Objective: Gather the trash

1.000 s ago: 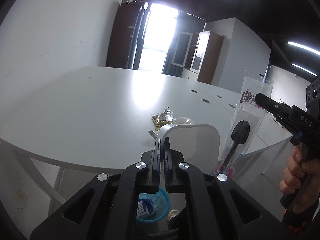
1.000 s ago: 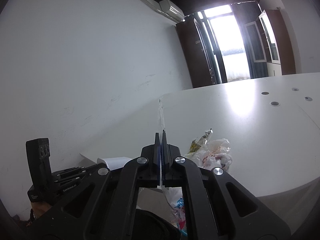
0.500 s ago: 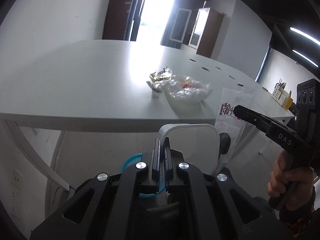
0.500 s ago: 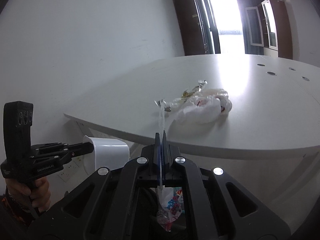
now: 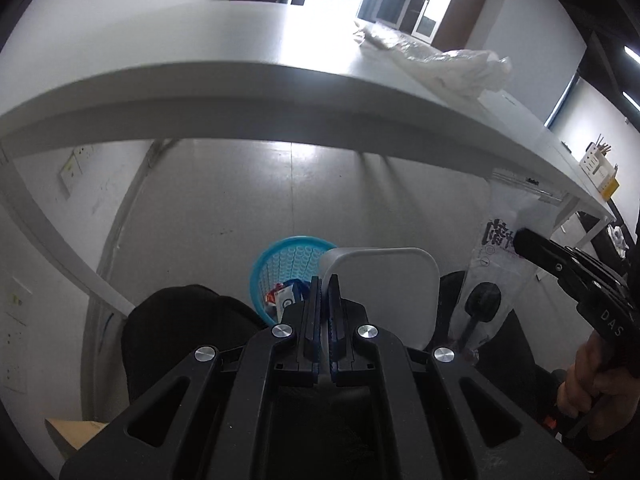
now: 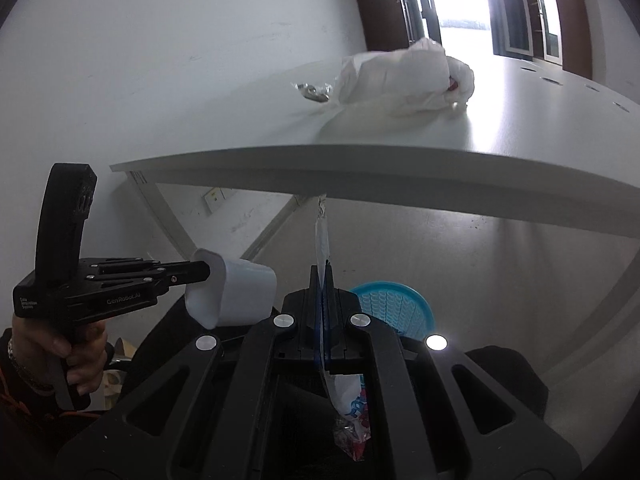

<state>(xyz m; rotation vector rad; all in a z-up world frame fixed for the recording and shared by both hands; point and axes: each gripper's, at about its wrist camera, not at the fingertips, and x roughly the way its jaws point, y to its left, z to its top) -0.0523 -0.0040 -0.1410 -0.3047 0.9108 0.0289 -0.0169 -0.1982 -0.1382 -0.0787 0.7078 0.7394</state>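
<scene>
My left gripper (image 5: 325, 280) is shut on the rim of a white plastic cup (image 5: 380, 292), also seen in the right wrist view (image 6: 236, 296). My right gripper (image 6: 322, 270) is shut on a clear printed plastic wrapper (image 6: 322, 236), which hangs beside the cup in the left wrist view (image 5: 496, 264). Both are held below the table edge, above a blue mesh trash basket (image 5: 280, 268) on the floor, seen also in the right wrist view (image 6: 396, 304). A crumpled white plastic bag (image 6: 404, 76) and a small foil wrapper (image 6: 314, 91) lie on the white table (image 5: 240, 52).
The table's white legs (image 5: 48, 232) slant down at the left. A black chair seat (image 5: 180, 320) lies just below the grippers. A cardboard box corner (image 5: 76, 434) sits on the floor. Wall sockets (image 5: 74, 166) are on the left wall.
Both grippers have dropped from above the tabletop to below its edge, carrying the cup and the wrapper. The blue basket has come into fuller view beneath them.
</scene>
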